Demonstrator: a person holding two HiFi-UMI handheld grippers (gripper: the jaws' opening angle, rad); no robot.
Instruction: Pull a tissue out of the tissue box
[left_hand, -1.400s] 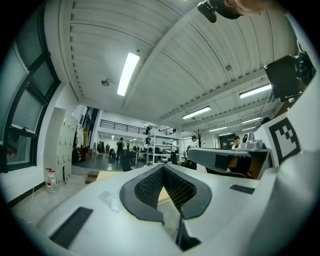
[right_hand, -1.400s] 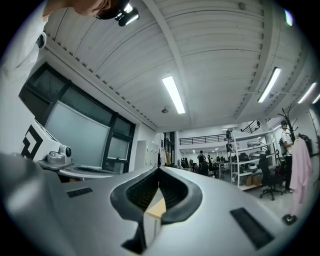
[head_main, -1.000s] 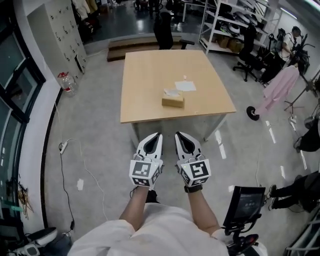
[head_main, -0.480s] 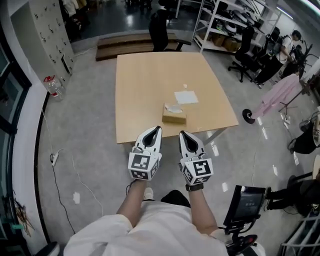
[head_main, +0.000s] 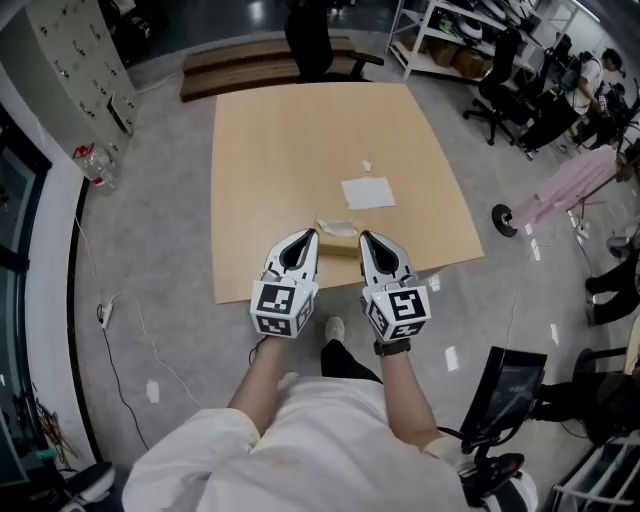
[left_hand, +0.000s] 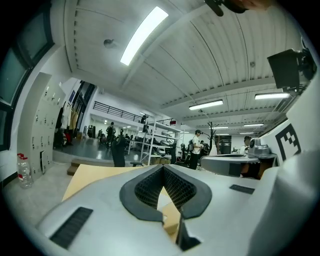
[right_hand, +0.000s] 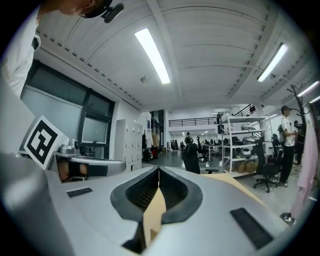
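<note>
A tan tissue box (head_main: 338, 240) with a white tissue sticking out of its top sits near the front edge of the wooden table (head_main: 270, 180). It shows in the head view only, partly hidden between my two grippers. My left gripper (head_main: 312, 237) has its tip just left of the box, and my right gripper (head_main: 365, 238) has its tip just right of it. Both are held level and side by side above the table's front edge. In the left gripper view the left gripper (left_hand: 162, 168) has its jaws together with nothing held. The right gripper (right_hand: 158, 170) is shut and empty too.
A flat white sheet (head_main: 368, 192) lies on the table beyond the box, with a small white scrap (head_main: 366, 166) farther back. A black office chair (head_main: 310, 40) stands at the far side. A screen on a stand (head_main: 512, 392) is at my right, and a bottle (head_main: 90, 160) and a cable (head_main: 112, 310) are on the floor at left.
The person has walked up to the table. Both grippers travelled forward together from over the floor to the table's front edge, ending on either side of the tissue box. Both jaws stayed shut.
</note>
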